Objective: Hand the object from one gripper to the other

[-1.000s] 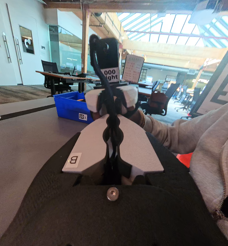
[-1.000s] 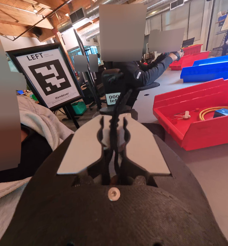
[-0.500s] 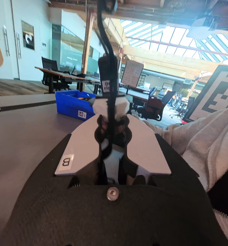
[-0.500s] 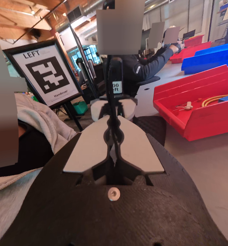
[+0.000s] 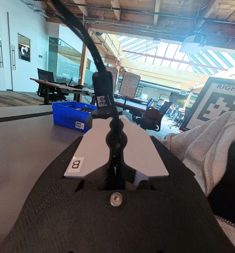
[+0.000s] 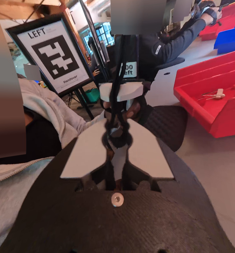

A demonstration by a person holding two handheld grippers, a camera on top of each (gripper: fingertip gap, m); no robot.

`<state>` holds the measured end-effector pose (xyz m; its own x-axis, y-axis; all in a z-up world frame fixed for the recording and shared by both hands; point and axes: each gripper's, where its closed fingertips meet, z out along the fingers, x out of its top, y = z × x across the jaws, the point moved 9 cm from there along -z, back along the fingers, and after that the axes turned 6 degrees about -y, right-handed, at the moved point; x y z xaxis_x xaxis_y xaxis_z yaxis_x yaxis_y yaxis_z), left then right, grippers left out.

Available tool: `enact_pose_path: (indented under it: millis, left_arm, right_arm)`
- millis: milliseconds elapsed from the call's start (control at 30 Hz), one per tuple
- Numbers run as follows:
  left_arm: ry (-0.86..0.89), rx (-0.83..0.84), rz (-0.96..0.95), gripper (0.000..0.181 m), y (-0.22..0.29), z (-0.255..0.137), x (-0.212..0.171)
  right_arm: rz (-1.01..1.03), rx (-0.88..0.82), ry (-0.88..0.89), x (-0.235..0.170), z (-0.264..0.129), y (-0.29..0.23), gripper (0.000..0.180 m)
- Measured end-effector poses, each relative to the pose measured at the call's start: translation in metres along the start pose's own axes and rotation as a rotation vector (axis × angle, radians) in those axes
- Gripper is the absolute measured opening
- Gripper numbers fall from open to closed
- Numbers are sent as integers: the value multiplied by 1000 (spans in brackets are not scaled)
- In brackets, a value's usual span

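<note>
Black braided cable (image 5: 86,38), thick and flexible. In the left wrist view it rises from the left gripper (image 5: 116,121), arches up and leftward above it, and leaves the frame at the top. The left gripper's white fingers stand narrow, closed on the cable, which fills the scalloped slot between them. On the grey table (image 5: 25,150), a blue bin (image 5: 67,115) lies behind and to the left of the left gripper; a grey sleeve (image 5: 203,143) lies to its right. In the right wrist view the right gripper (image 6: 117,121) faces the left gripper from just below it. Its fingers are parted a little around two cable strands and a grey plug (image 6: 116,131). Whether they pinch the cable cannot be told. The strands run up across the front of the left gripper's fingers. A red bin (image 6: 210,120) sits well to the right of the left gripper. Compared with half a second earlier, the left gripper's fingers have narrowed from a wider gap onto the cable. The right gripper's fingers, then almost shut on it, now stand wider.
</note>
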<state>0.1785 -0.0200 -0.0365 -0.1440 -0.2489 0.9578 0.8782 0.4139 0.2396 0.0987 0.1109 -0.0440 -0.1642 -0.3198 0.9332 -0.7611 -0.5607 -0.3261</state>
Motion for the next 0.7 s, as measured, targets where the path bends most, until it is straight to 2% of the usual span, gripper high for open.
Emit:
enact_pose_path:
  millis: [33, 67, 200, 267, 333, 367, 467, 500, 600, 700]
  left_arm:
    - [8, -4, -4, 6, 0, 0, 0]
    - [22, 0, -7, 6, 0, -2, 0]
    - [-30, 38, -18, 36, -2, -4, -10]
    - [-112, 52, -19, 41, -2, -1, -20]
    - [-148, 65, 6, 35, 0, 5, -28]
    - [-155, 69, 26, 20, 1, 7, -30]
    - [-143, 74, 34, 9, 2, 8, -28]
    - [-125, 68, 13, 8, 2, 7, -26]
    - [-34, 25, -95, 6, 0, 0, -19]
    - [-4, -15, -189, 6, -2, -5, -17]
  right_arm:
    - [-8, -1, -5, -1, 2, -1, 9]
    - [-10, -4, 0, -1, 3, -1, 6]
    - [13, -40, 70, 5, -6, 0, 5]
    - [6, -77, 106, 8, -12, 1, 6]
    - [10, -84, 130, 10, -14, 0, 5]
    - [15, -84, 134, 10, -14, 0, 6]
    - [9, -86, 141, 11, -14, -2, 7]
    - [-10, -80, 140, 12, -15, -3, 10]
    - [-174, -154, 48, 14, -18, -7, 44]
    - [-612, -430, -84, 14, -22, -18, 59]
